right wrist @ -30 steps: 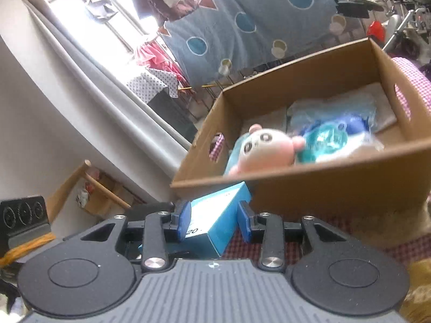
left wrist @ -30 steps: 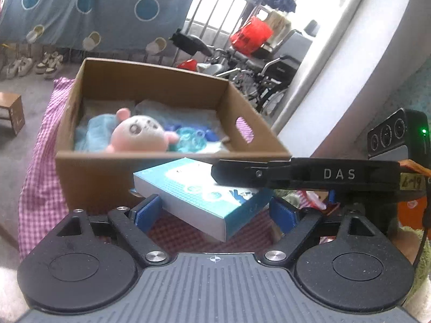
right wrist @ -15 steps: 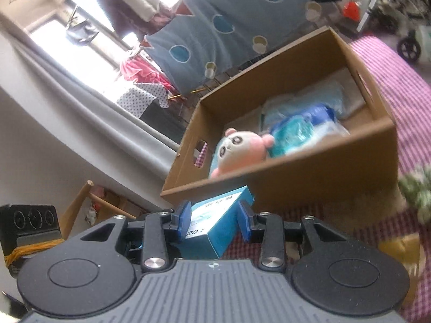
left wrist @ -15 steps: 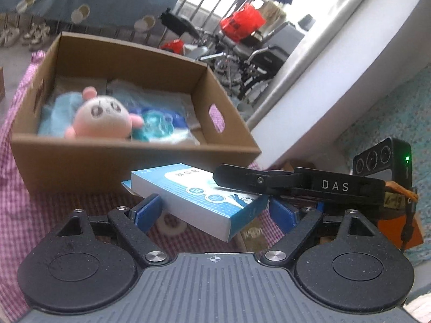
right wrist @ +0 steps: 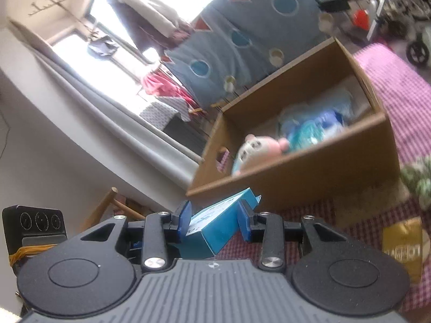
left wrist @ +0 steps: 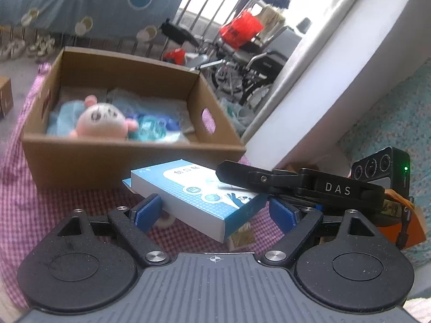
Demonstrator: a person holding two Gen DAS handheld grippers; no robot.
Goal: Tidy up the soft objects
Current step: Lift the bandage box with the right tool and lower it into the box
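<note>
Between the pads of the right tongs (right wrist: 214, 219) sits a blue-and-white carton (right wrist: 215, 228), pinched across its narrow sides and tilted, one end raised toward the box (right wrist: 296, 177). The left-wrist view shows the same carton (left wrist: 194, 196) held up off the checked cloth (left wrist: 54, 210), with the right tongs reaching in from the right to grip its far end. The left tongs (left wrist: 215, 211) stand spread wide on either side of the carton's near end; one blue pad (left wrist: 146, 210) lies just beside the carton's edge, but whether it touches I cannot tell, and the other pad is clear of it. So the right tongs carry the carton, and the left tongs seem only to flank it.

Beyond the carton, the box stands open on the cloth, its near wall just behind the carton. Inside it already lie a pink plush (left wrist: 102, 119), a pale blue cloth (left wrist: 58, 118) and some blue packets (left wrist: 153, 129), so part of the sorting looks done. The carton is still outside, short of the near wall. Off to the right in the right-wrist view, a greenish fuzzy thing (right wrist: 419, 180) and a gold packet (right wrist: 402, 247) lie on the cloth outside the box; these may still be left to deal with.
</note>
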